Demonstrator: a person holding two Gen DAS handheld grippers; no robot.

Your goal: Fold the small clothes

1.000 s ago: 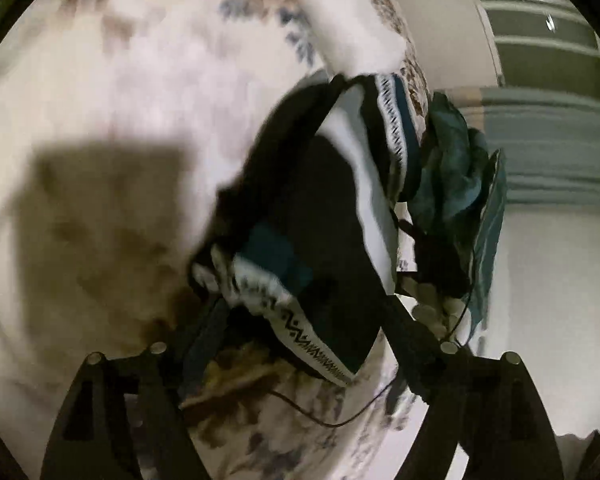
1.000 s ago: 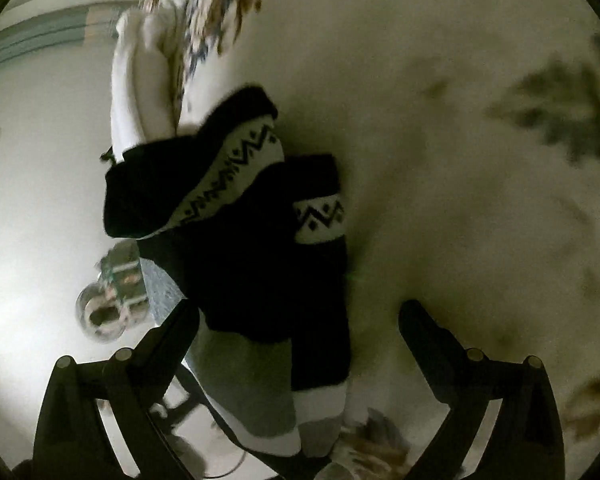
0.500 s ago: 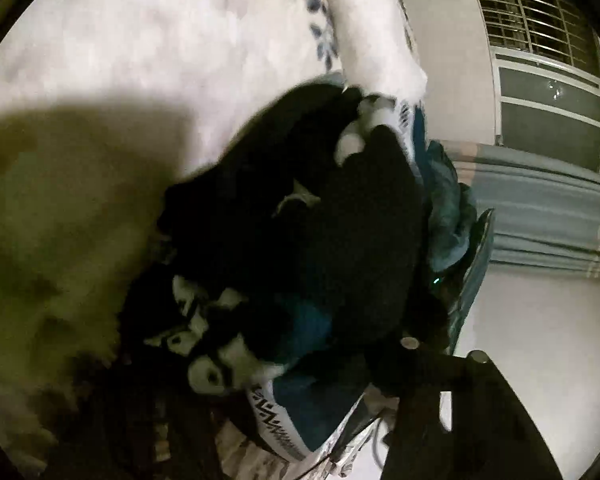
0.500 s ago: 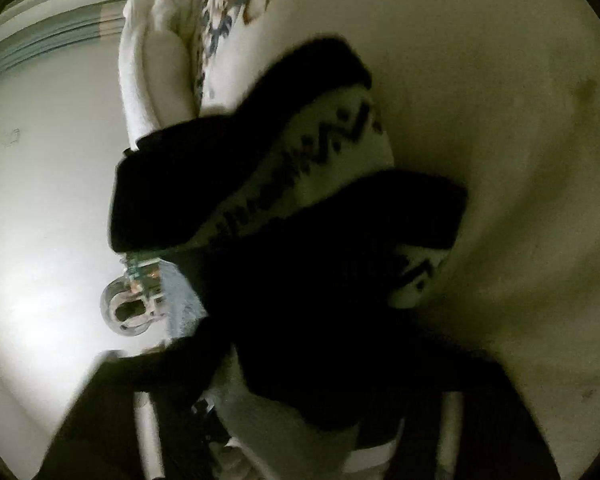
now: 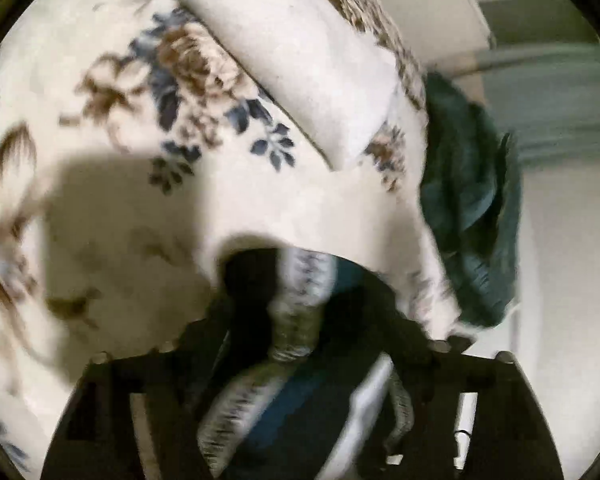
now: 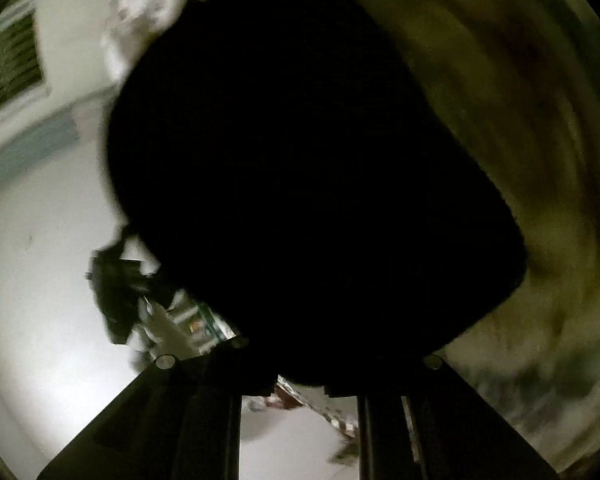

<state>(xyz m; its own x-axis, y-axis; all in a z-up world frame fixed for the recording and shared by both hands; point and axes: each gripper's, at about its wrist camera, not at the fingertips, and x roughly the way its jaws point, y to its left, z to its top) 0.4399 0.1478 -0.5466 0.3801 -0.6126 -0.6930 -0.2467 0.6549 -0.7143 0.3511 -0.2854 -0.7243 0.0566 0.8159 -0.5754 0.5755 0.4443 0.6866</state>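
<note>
A dark sock with white zigzag-patterned bands and a teal patch (image 5: 300, 320) is bunched between my left gripper's (image 5: 304, 344) fingers, which are closed in on it, above the floral blanket (image 5: 140, 184). In the right wrist view the same black fabric (image 6: 308, 168) fills most of the frame and hangs from my right gripper (image 6: 332, 368), whose jaws are shut on its lower edge. The view is blurred by motion.
A white folded cloth or pillow (image 5: 300, 72) lies on the blanket at the top. A teal garment (image 5: 472, 208) hangs beside the bed edge at right. A pale floor (image 6: 40, 300) with small clutter (image 6: 140, 304) shows at left.
Both grippers closed on the sock and lifted it. The sock has moved close to both cameras and now blocks most of the right view.
</note>
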